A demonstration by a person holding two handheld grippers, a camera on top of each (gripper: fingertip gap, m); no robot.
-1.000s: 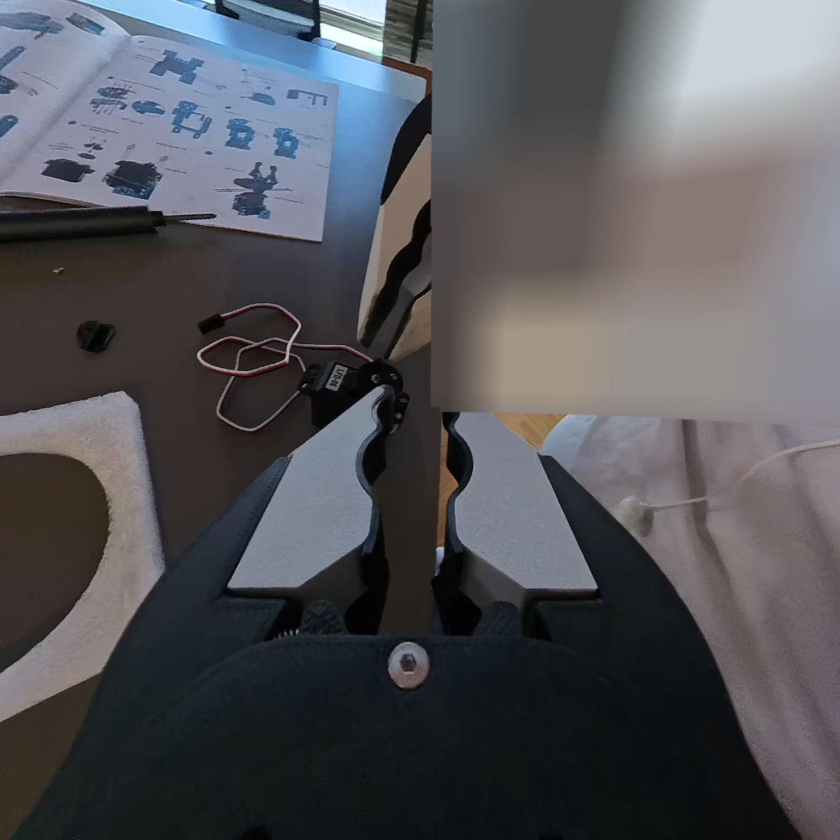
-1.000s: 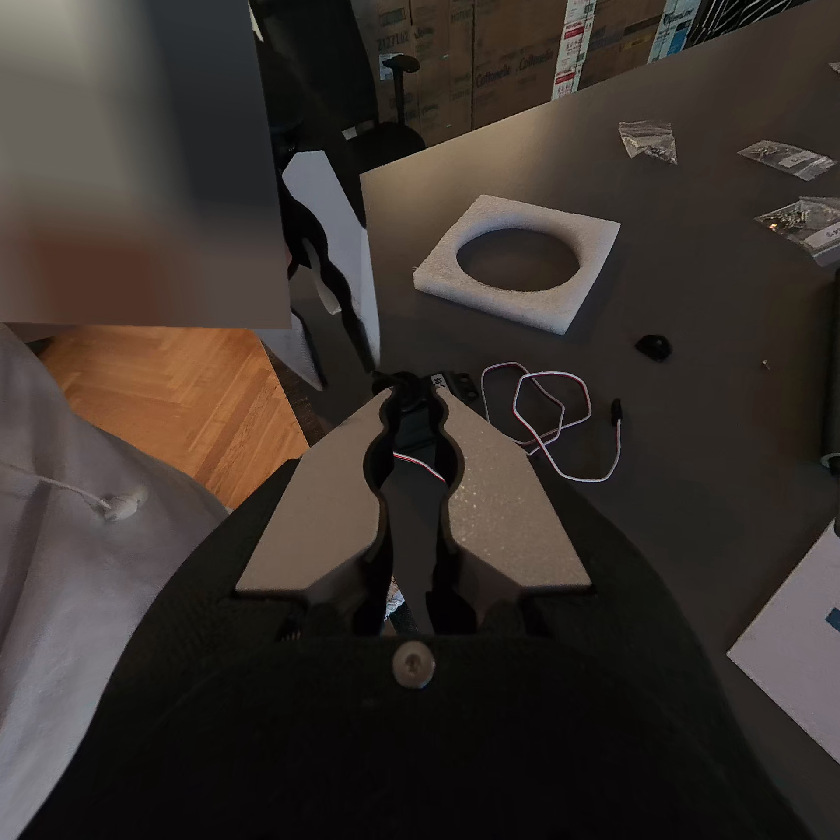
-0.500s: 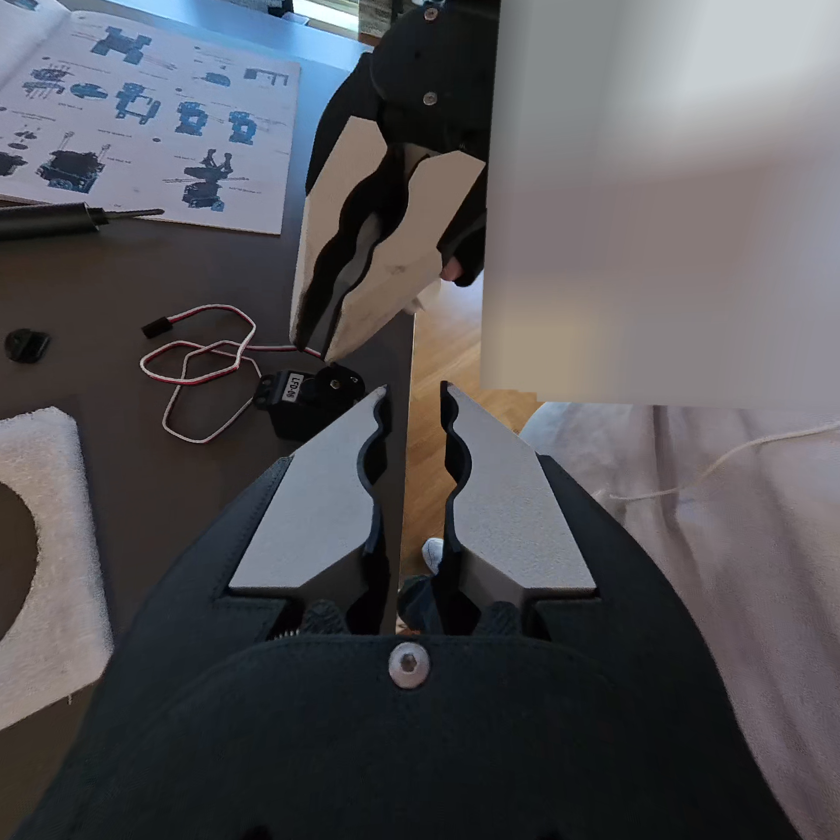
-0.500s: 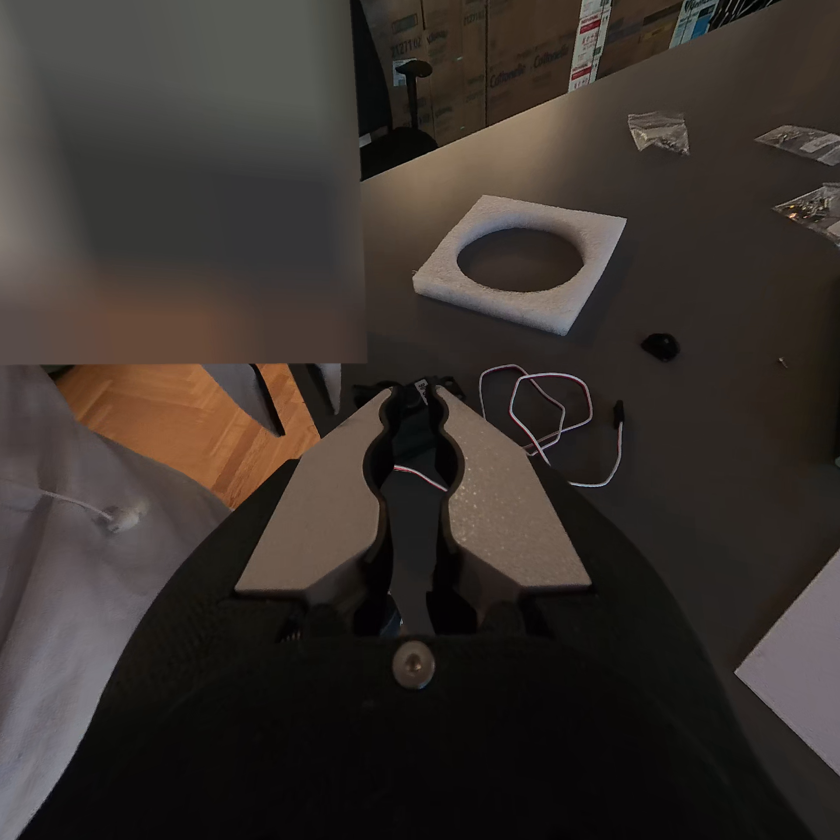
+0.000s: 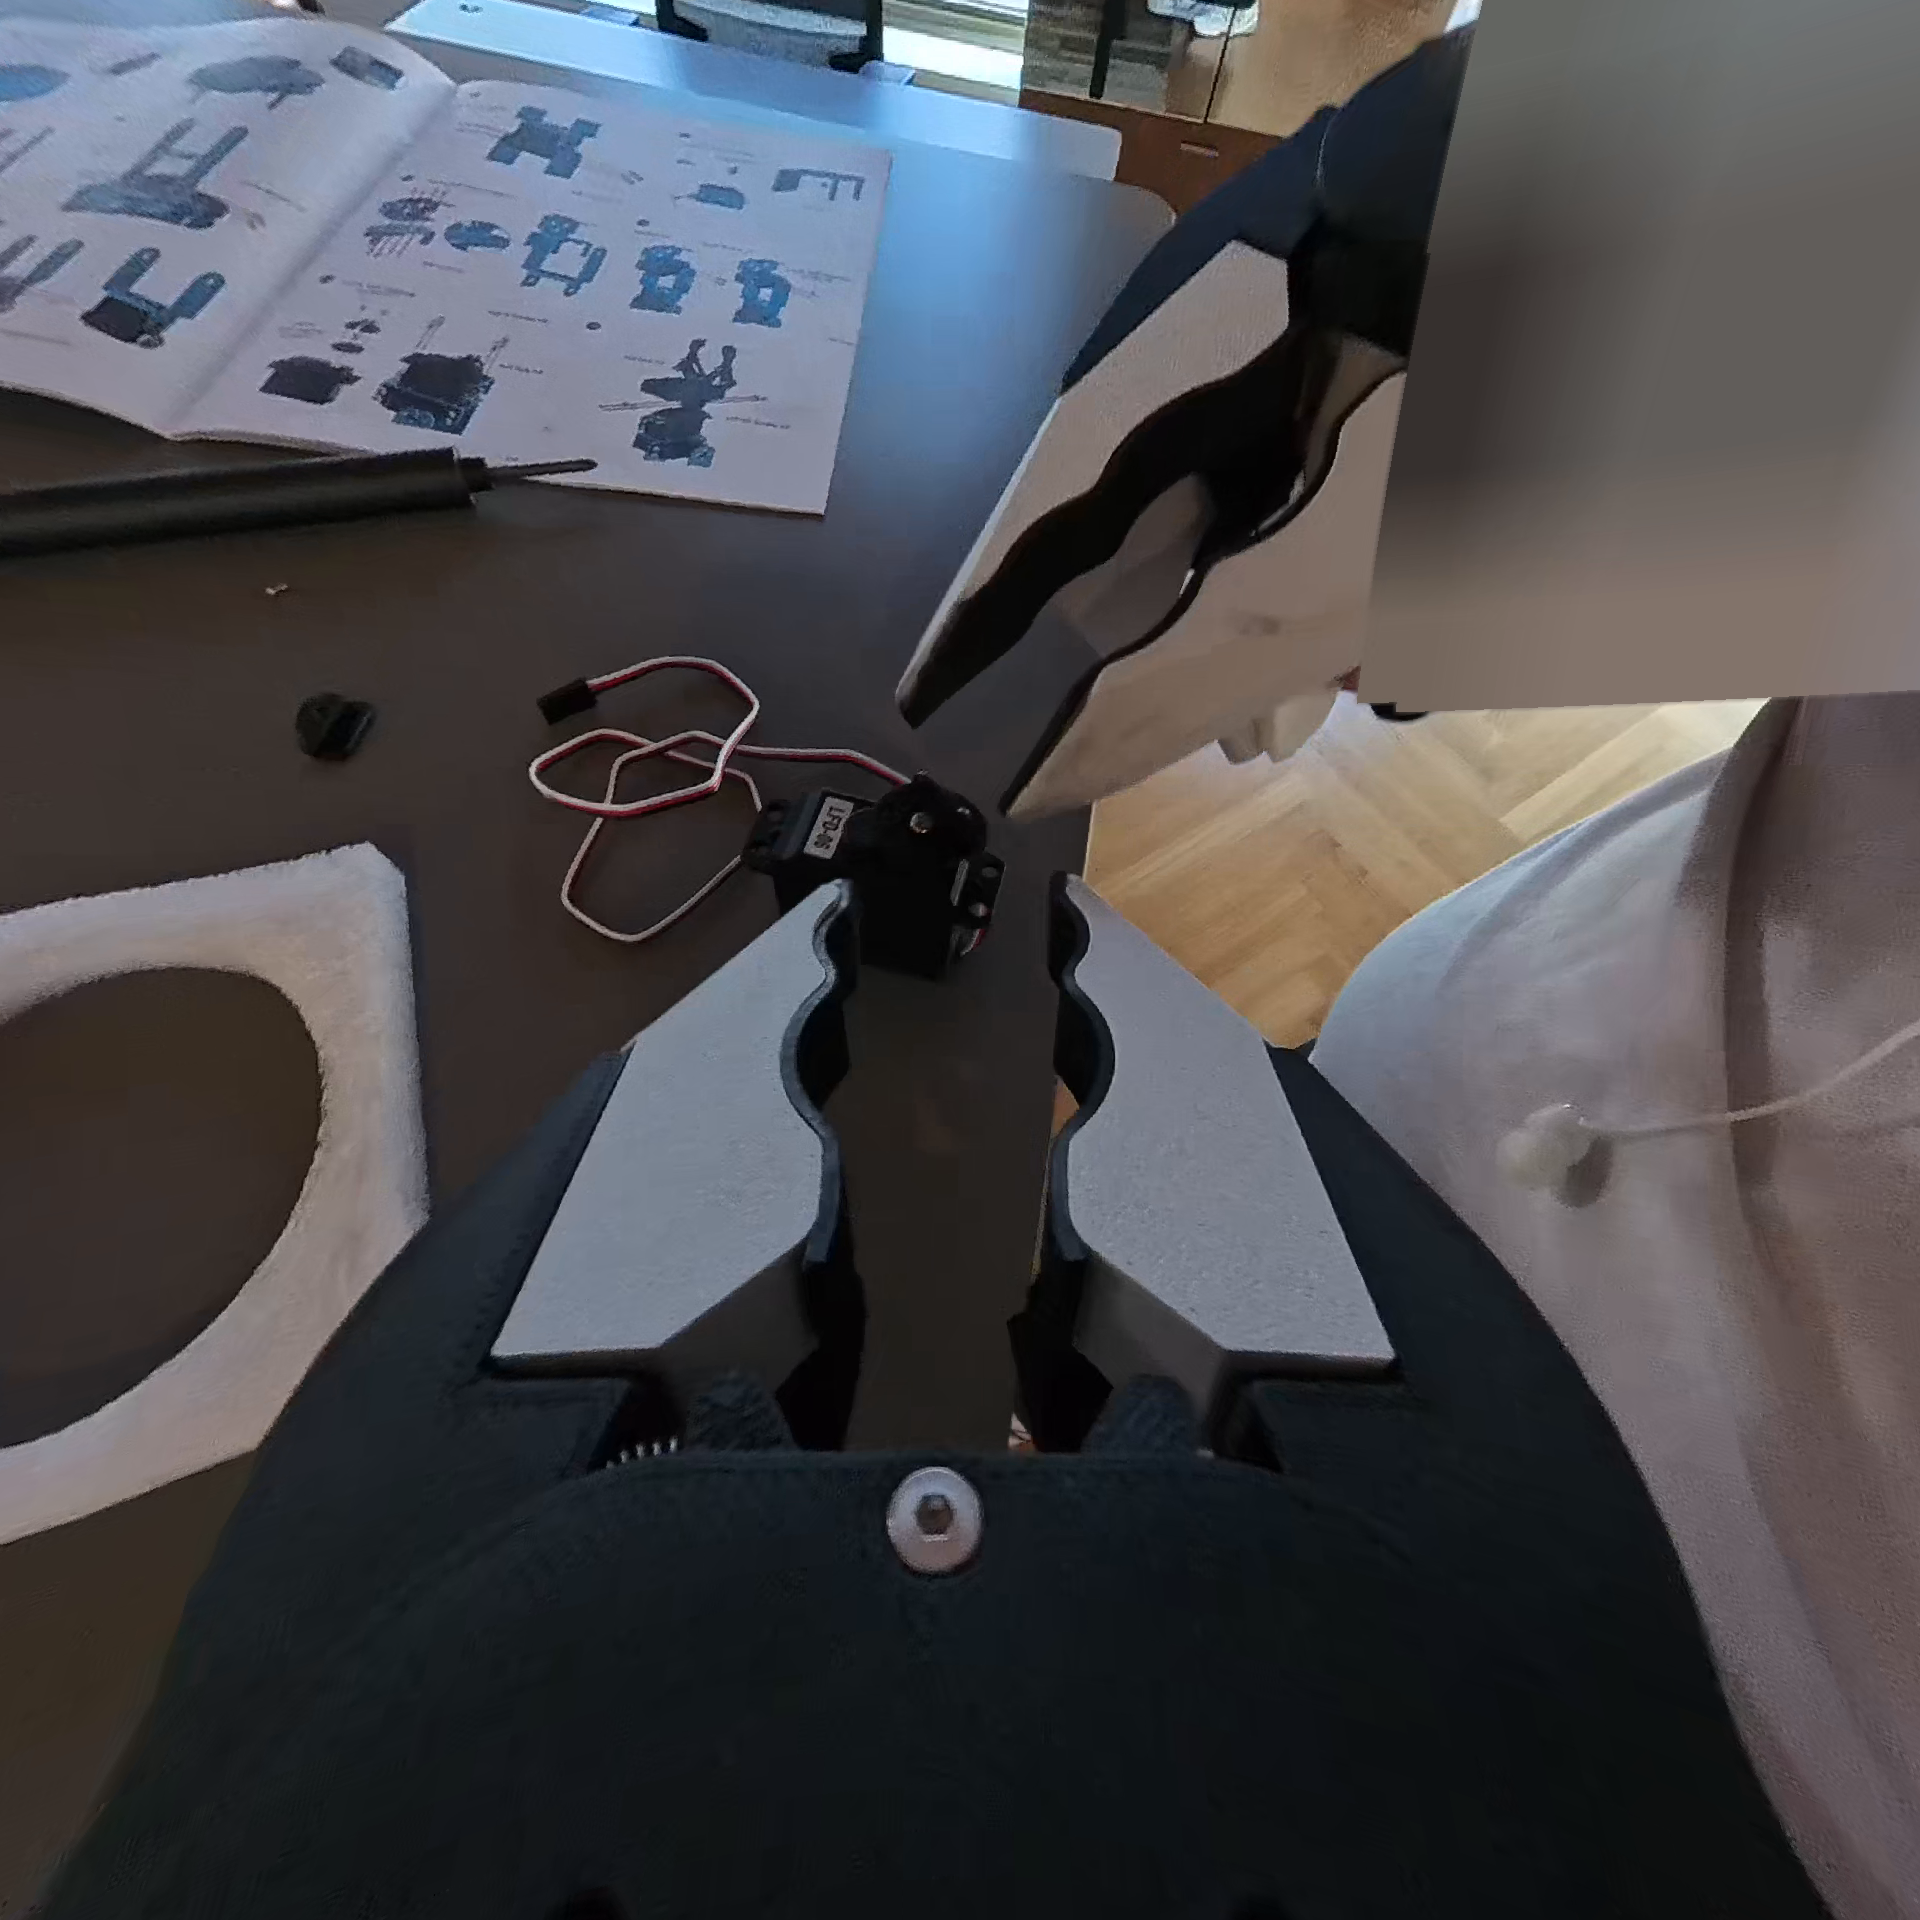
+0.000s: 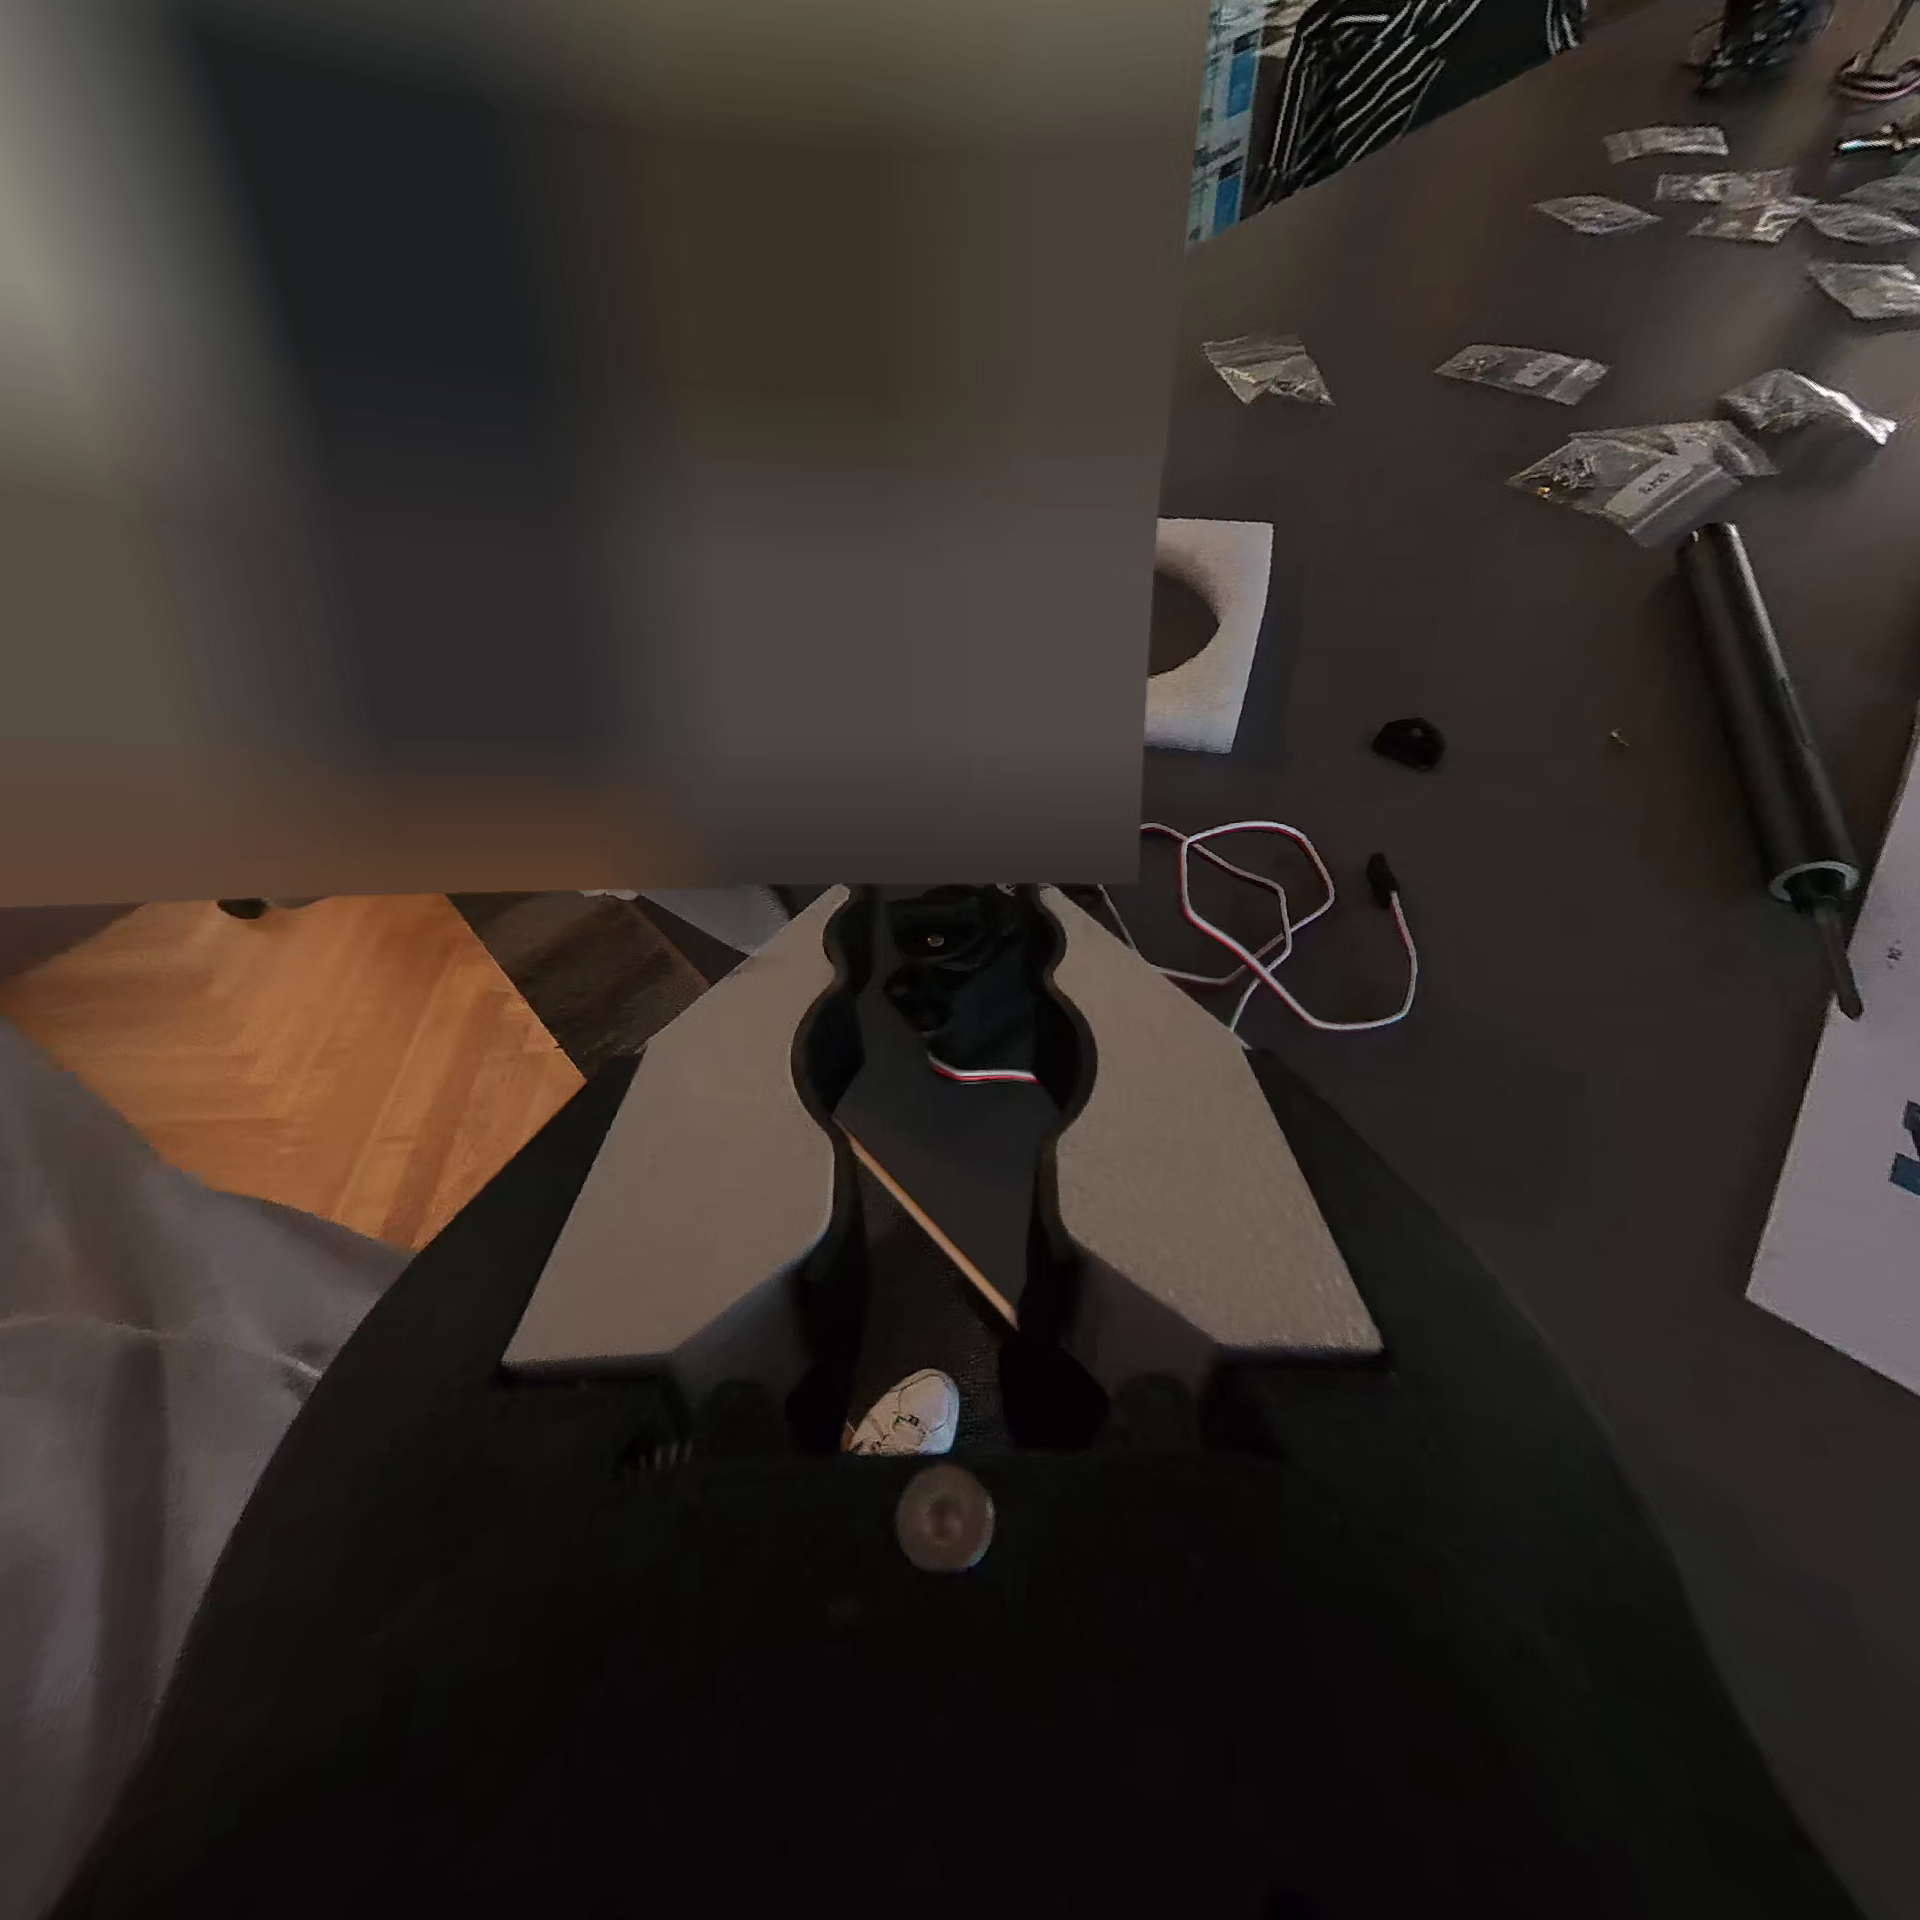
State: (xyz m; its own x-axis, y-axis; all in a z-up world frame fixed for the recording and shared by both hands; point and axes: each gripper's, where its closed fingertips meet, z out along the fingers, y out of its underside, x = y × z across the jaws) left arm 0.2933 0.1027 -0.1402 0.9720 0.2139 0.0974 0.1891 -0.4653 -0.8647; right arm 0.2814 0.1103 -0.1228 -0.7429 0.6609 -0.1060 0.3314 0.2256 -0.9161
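Left wrist view, left to right: white foam frame (image 5: 353,1049) on dark table (image 5: 499,623), coiled servo wire (image 5: 644,800), black servo (image 5: 894,883) at table edge. My left gripper (image 5: 951,899) gaped, its left fingertip touching the servo. My right gripper (image 6: 943,896) gaped just above the servo (image 6: 961,971), empty.
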